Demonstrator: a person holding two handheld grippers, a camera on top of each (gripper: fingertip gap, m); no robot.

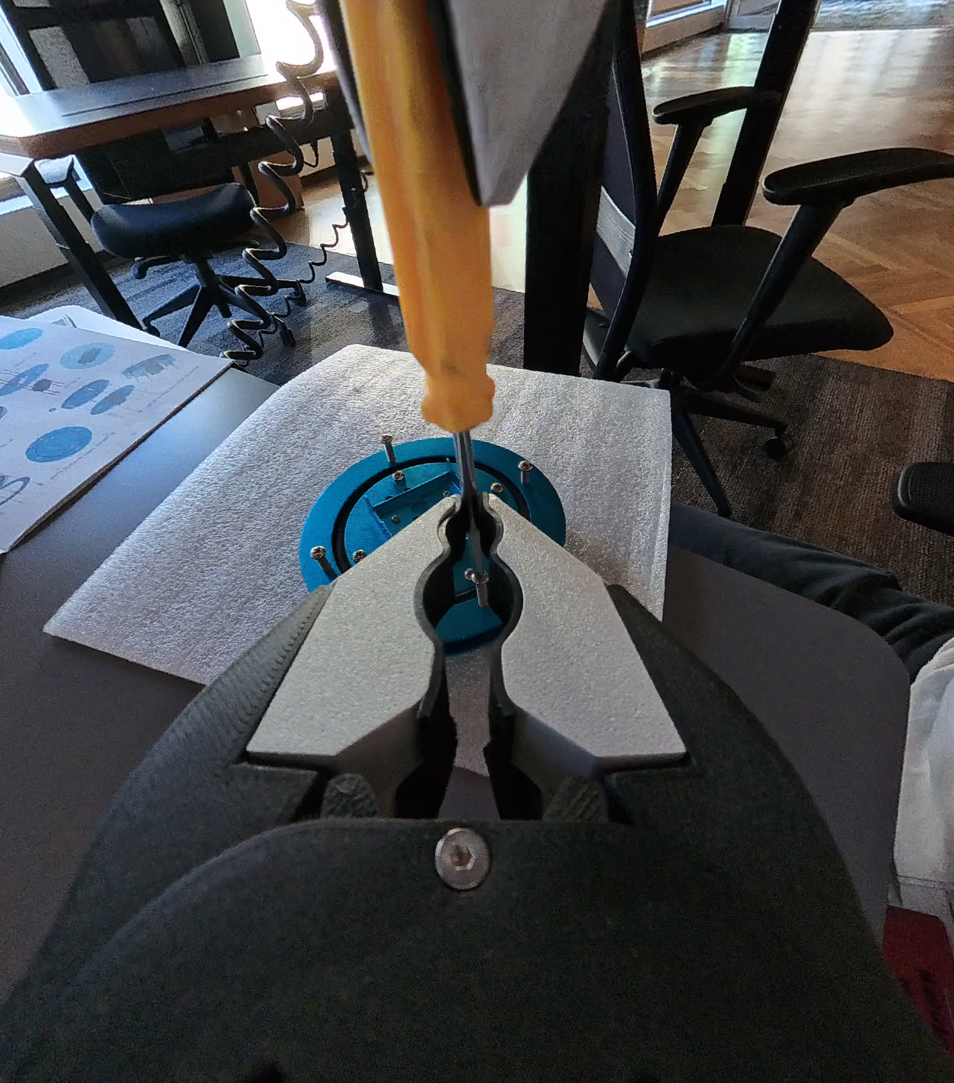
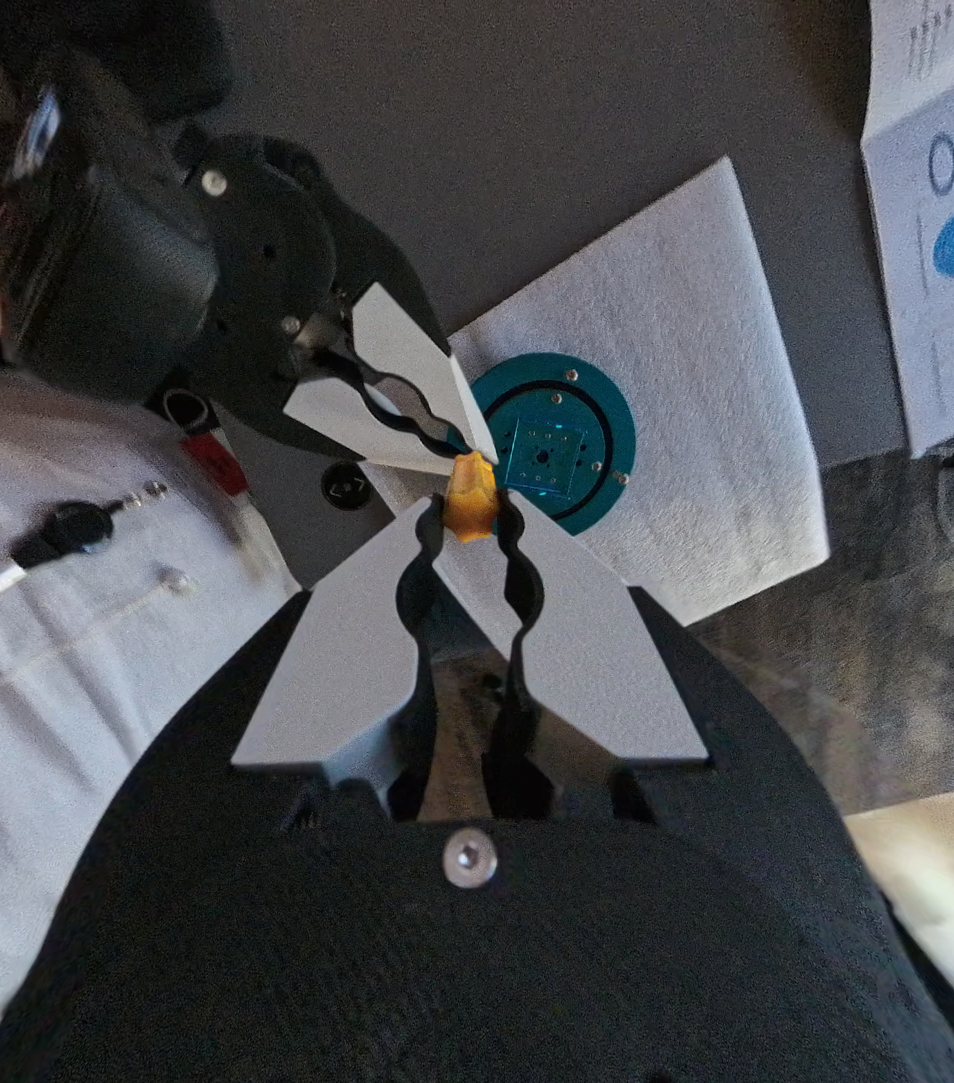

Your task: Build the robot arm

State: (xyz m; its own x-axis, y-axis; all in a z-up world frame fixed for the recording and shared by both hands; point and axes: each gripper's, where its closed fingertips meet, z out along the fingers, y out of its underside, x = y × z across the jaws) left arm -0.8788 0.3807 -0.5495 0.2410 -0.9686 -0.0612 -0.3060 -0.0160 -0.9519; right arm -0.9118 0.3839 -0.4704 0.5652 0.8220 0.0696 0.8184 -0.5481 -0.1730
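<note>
The left tongs (image 1: pixel 465 504) pinch the thin metal shaft of a screwdriver (image 1: pixel 439 234); the right tongs (image 2: pixel 469 505) clench its orange handle from above. The tip meets a blue round metal part (image 1: pixel 339 516) — studded with screws — lying on white foam (image 1: pixel 228 527) on the dark worktop (image 1: pixel 23 703), a printed sheet (image 1: pixel 52 410) nearby.

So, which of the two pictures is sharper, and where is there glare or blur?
Left wrist view: sharp on the blue disc and screwdriver, with blown-out window glare at top left and bent fisheye edges. Right wrist view: darker, grainy, soft; the white shirt is blurred, and the orange handle looks smeared.
</note>
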